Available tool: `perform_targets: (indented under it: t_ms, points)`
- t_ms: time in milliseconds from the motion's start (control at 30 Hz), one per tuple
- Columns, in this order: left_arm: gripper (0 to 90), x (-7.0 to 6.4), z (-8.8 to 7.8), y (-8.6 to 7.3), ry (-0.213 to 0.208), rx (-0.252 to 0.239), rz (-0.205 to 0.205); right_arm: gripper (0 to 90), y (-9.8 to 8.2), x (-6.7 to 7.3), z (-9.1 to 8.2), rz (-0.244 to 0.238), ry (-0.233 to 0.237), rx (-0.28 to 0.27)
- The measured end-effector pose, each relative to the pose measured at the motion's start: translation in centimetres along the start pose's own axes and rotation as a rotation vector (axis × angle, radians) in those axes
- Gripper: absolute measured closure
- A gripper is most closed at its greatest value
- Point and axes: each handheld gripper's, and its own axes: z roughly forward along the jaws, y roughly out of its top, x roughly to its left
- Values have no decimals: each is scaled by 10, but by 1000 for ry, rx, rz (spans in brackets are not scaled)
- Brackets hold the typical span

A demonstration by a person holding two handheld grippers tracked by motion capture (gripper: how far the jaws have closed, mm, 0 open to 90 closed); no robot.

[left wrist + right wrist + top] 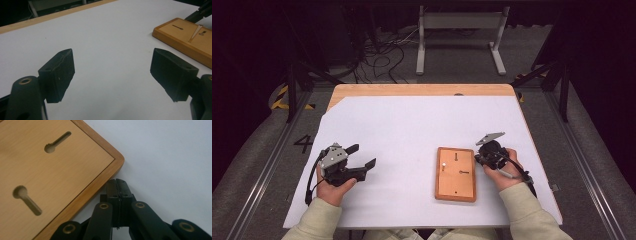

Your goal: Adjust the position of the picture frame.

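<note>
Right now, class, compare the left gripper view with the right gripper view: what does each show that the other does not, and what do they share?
Left gripper view alone: its own tongs wide open over the white sheet, the table's wooden edge, and a thin pale pin on the wooden board.

Right gripper view alone: its own tongs shut, tips beside the board's rounded corner, and two keyhole slots close up.

Both: the board and the white sheet.

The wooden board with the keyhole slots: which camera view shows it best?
The high view shows the whole wooden board, flat on the white sheet. The right gripper view shows one corner and two slots close up, beside the shut right claw. The left gripper view shows one end.
</note>
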Motion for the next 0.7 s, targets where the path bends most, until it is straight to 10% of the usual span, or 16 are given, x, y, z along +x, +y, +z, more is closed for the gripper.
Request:
perform_targets:
  t_ms: [467, 700]
  points:
    - [203, 0, 0, -2, -4, 14, -3, 900, 56, 26, 27, -97, 50, -85]
    - [208, -1, 3, -3, -8, 27, 1, 900, 65, 22, 41, -40, 137, -113]
